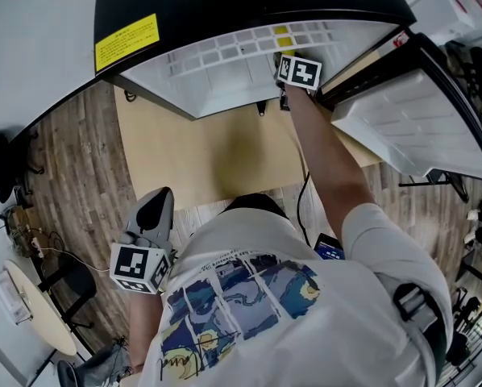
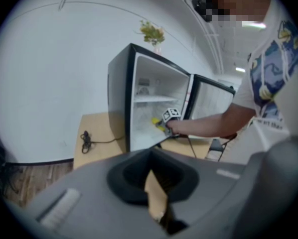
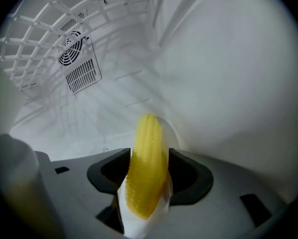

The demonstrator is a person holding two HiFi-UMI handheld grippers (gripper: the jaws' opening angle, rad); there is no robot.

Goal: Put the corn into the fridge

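1. Head view: I am reaching my right hand-held gripper (image 1: 297,74) into the open fridge (image 1: 225,71), with its marker cube showing at the mouth of the white compartment. The door (image 1: 410,119) is standing swung out at the right. The fridge is sitting on a pale wooden surface (image 1: 193,156). A yellow label (image 1: 126,41) is showing on the black top. My left hand-held gripper (image 1: 156,210) is hanging low by my side, well apart from the fridge and over the wood floor.

2. Left gripper view: the left jaws are lying clenched together with nothing between them. Beyond them, my right arm is stretching into the fridge, and the corn (image 2: 157,123) is showing as a yellow bit just beside the right marker cube, low in the compartment. A cable (image 2: 86,138) is lying on the surface to the left of the fridge. A small plant (image 2: 152,33) is standing on top.

3. Right gripper view: the right jaws are grasping the corn, pressing it on both sides, with its tip pointing away from the camera into the fridge. Behind it, a wire shelf (image 3: 34,49) is running along the upper left, and a fan vent (image 3: 79,61) is sitting in the back wall.
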